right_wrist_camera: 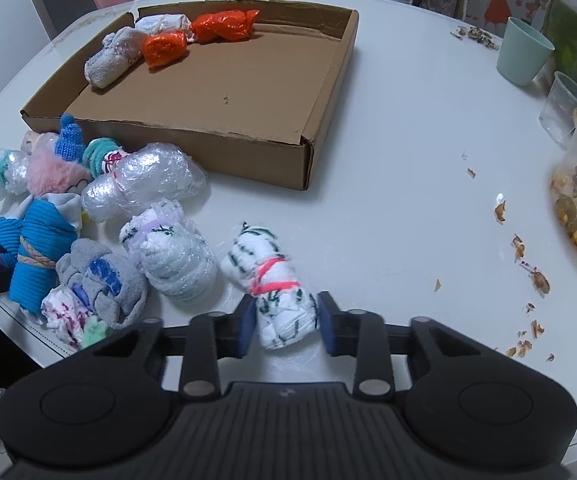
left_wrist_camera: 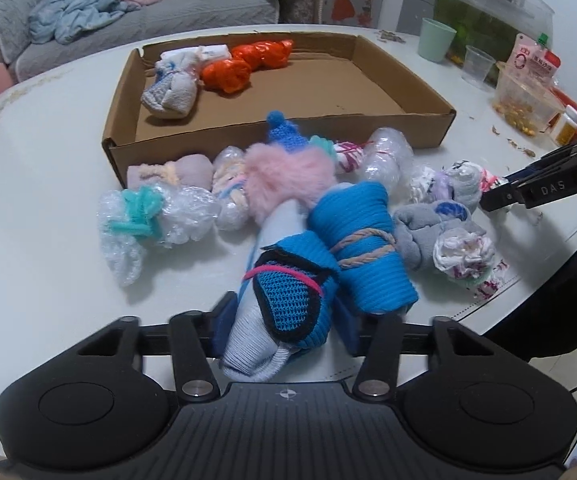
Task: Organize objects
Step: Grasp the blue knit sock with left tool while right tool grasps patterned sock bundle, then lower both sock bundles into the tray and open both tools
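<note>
Left hand-held gripper (left_wrist_camera: 284,320): clenched on the blue-and-white sock roll (left_wrist_camera: 276,312), both blue pads pressed into its sides; the roll lies on the desk (left_wrist_camera: 48,248) at the near edge of the pile.
Right hand-held gripper (right_wrist_camera: 286,326): clenched on the white roll with pink bands (right_wrist_camera: 276,296), one pad on each flank; this roll also rests on the desk, just to the right of the pile.
Cardboard box (right_wrist_camera: 256,152): open and shallow, just behind the pile, holding four bundles in its far left corner: two orange wrapped rolls (right_wrist_camera: 192,36), a grey-white roll (right_wrist_camera: 108,60) and a white one behind them. Most of its floor is bare.
Done so far: judging by the box, only a small share is put away.
Left to do: roughly ten bundles lie outside, among them the blue roll tied with cord (left_wrist_camera: 360,248), a pink fluffy piece (left_wrist_camera: 288,176), a grey sock bundle (right_wrist_camera: 100,280) and several clear-wrapped rolls (right_wrist_camera: 144,180), all touching or crowded together against the box's near wall.
Pose: both tools tilt steeply down toward the desk, side by side, each squared up across its own roll, fingers low at the surface.
Next, as a judgement: lift both rolls clear and carry them over the near wall into the box.
Surroundings: a green cup (right_wrist_camera: 522,52), a clear cup and a food tub stand well apart on the right.
</note>
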The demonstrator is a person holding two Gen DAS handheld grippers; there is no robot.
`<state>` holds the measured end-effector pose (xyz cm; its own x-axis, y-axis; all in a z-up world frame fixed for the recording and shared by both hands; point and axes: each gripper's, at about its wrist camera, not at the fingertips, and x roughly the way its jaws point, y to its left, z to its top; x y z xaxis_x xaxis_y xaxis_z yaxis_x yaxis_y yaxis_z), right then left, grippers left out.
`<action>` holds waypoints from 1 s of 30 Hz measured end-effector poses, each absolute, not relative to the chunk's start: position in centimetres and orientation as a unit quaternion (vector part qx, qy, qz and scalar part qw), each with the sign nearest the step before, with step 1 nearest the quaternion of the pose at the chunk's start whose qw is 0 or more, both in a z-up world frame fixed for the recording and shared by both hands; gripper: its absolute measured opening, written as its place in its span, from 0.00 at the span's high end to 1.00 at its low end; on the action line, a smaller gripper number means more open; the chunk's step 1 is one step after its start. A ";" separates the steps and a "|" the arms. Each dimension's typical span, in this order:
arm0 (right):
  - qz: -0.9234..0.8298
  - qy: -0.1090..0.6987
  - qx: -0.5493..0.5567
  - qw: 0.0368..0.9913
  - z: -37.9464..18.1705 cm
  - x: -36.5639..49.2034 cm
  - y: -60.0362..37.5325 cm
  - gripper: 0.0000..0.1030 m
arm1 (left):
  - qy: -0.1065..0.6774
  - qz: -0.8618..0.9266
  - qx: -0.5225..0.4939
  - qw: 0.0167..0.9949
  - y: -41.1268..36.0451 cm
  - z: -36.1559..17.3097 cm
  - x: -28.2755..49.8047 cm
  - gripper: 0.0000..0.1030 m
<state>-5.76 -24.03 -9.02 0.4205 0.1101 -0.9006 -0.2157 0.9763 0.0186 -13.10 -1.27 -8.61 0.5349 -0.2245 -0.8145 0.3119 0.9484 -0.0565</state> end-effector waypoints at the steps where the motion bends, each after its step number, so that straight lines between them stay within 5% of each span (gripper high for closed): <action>1: 0.096 0.531 -0.048 0.841 -9.0 -5.6 -24.1 0.74 | 0.457 -0.151 0.049 0.875 -1.2 -8.6 -13.1 0.48; 17: 0.109 0.438 0.032 0.892 -0.3 -4.8 -26.2 0.74 | 0.420 -0.088 0.014 0.903 3.1 -1.2 -11.8 0.49; 30: 0.132 0.409 0.041 0.902 1.7 -1.8 -25.3 0.74 | 0.402 -0.094 0.024 0.911 1.3 1.2 -7.0 0.49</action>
<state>-1.77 -25.26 1.72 0.6303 0.2722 -0.7271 -0.2056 0.9616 0.1818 -7.01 1.30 1.17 0.6598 -0.1516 -0.7359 0.1906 0.9812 -0.0312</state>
